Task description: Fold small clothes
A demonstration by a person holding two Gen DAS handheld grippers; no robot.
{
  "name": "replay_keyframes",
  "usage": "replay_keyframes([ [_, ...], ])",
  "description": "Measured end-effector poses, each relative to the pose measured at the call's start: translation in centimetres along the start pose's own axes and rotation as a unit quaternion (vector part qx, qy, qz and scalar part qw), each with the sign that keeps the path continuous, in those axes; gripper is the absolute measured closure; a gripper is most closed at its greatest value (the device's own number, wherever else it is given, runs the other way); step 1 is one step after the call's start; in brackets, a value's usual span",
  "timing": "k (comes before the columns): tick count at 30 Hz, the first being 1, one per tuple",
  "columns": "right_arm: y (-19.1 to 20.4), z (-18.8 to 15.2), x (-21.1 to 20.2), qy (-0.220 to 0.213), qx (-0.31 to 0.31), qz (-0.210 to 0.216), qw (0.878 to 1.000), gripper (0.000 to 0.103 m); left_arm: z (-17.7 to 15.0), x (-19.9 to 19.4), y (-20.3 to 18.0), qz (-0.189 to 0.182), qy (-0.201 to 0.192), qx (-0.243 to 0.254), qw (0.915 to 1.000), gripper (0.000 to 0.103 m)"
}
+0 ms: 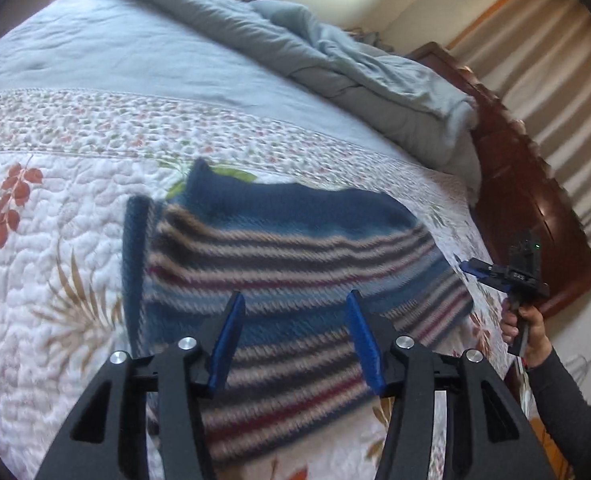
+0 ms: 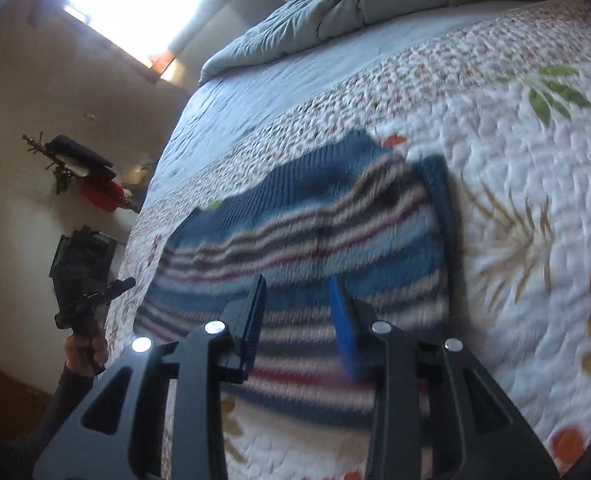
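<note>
On the floral quilt (image 1: 55, 280) lies the striped knit sweater (image 1: 287, 264), folded, flat, near the bed's side edge. Left gripper (image 1: 295, 336) hovers above sweater's near part, jaws apart, nothing btwn them. Right gripper (image 2: 295, 320) also above sweater, jaws narrower but w/ a gap, empty. Rumpled grey duvet (image 1: 335, 80) sits well beyond sweater.
</note>
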State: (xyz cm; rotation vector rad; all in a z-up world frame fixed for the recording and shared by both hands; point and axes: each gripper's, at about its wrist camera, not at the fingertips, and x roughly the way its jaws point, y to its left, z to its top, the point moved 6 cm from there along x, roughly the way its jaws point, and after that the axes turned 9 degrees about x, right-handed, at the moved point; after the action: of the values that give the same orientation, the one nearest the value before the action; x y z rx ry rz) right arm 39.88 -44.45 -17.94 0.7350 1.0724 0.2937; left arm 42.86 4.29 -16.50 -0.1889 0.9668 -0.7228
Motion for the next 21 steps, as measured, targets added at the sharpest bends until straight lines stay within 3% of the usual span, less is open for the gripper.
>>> replay_keyframes([
  [4,-2.8,-3.6,0.3,0.011,0.014,-0.026,0.999,0.07,-4.3,-0.2,0.2,0.005,0.026,-0.007,0.9996,0.05],
  [7,-5.7,-5.4,1.1,0.02,0.047,-0.035,0.998,0.082,-7.4,1.2,2.1,0.015,0.053,-0.043,0.9976,0.053],
  [9,-6.4,-6.0,1.6,0.027,0.05,-0.038,0.998,0.087,-8.4,1.8,2.9,0.017,0.056,-0.052,0.9969,0.061],
  [11,-6.2,-6.0,1.4,0.03,0.052,-0.04,0.997,0.087,-8.8,1.9,3.4,0.009,0.047,-0.064,0.9968,0.061],
  [14,-4.7,-5.5,0.0,0.015,0.038,-0.036,0.999,0.07,-8.6,1.4,3.2,-0.007,0.035,-0.078,0.9963,0.058],
  [15,-4.1,-5.3,-0.4,0.007,0.03,-0.035,0.999,0.066,-8.7,1.2,3.0,-0.012,0.032,-0.076,0.9965,0.051],
  [17,-4.3,-5.2,0.0,0.012,0.031,-0.049,0.998,0.067,-8.7,0.4,2.3,-0.02,0.022,-0.064,0.9975,0.04],
  [20,-6.0,-5.9,1.5,0.041,0.058,-0.083,0.994,0.08,-9.2,0.1,2.1,-0.022,0.021,-0.067,0.9973,0.038],
  [21,-5.9,-5.8,1.5,0.036,0.061,-0.086,0.994,0.079,-9.2,-0.1,2.0,-0.023,0.022,-0.07,0.9971,0.038],
])
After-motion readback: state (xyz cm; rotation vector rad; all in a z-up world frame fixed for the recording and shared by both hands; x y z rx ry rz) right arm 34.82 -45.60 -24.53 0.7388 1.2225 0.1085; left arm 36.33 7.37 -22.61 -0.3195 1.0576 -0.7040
